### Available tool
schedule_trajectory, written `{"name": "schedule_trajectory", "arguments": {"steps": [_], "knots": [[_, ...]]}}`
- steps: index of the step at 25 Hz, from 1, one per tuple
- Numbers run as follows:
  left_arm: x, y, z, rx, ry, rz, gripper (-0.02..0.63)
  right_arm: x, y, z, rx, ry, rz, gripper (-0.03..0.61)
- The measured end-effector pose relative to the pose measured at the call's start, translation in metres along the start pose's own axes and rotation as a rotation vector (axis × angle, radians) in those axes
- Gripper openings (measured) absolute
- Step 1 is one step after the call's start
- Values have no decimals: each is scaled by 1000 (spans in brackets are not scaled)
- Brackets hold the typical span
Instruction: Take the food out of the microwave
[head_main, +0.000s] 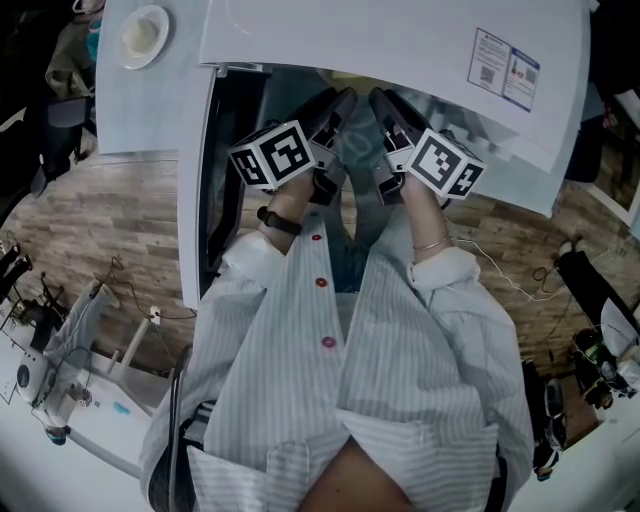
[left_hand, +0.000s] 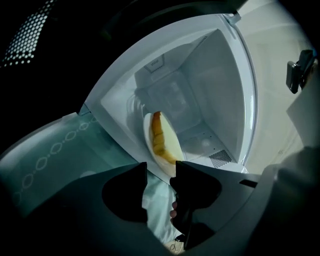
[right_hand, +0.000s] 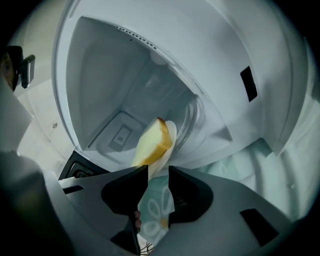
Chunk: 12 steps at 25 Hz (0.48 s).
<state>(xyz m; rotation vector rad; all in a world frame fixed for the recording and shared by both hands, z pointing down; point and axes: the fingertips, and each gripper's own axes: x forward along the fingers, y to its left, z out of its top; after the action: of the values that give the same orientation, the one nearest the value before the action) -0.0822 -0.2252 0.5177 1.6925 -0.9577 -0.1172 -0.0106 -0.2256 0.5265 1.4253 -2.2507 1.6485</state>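
Note:
A slice of bread (left_hand: 157, 135) lies on a white plate (left_hand: 172, 142) at the mouth of the open white microwave (head_main: 380, 40). My left gripper (left_hand: 161, 172) stands open with the plate's near rim reaching between its jaws, and neither pad presses on it. In the right gripper view the bread (right_hand: 150, 142) and plate (right_hand: 170, 132) show from the other side, in front of the glass turntable (right_hand: 192, 117). There the right gripper (right_hand: 158, 172) is shut on the plate's rim. In the head view both grippers, left (head_main: 338, 100) and right (head_main: 385, 100), reach side by side into the cavity, which hides the plate.
The microwave door (head_main: 195, 200) hangs open at the left. A pale patterned cloth (right_hand: 155, 210) lies below the opening. A small white dish (head_main: 143, 35) sits on a surface at the upper left. Cables and gear (head_main: 50, 340) lie on the wooden floor on both sides.

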Motion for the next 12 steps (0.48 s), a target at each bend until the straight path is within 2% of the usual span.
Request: {"name": "schedule_trajectory", "arguments": {"steps": [6,12], "knots": [[11,6,2,-72,-14,2,172,8,0,2,82,-9,30,127],[16,8,5,-82,-19,17,165,15,0,2,120,-7,32,126]]}}
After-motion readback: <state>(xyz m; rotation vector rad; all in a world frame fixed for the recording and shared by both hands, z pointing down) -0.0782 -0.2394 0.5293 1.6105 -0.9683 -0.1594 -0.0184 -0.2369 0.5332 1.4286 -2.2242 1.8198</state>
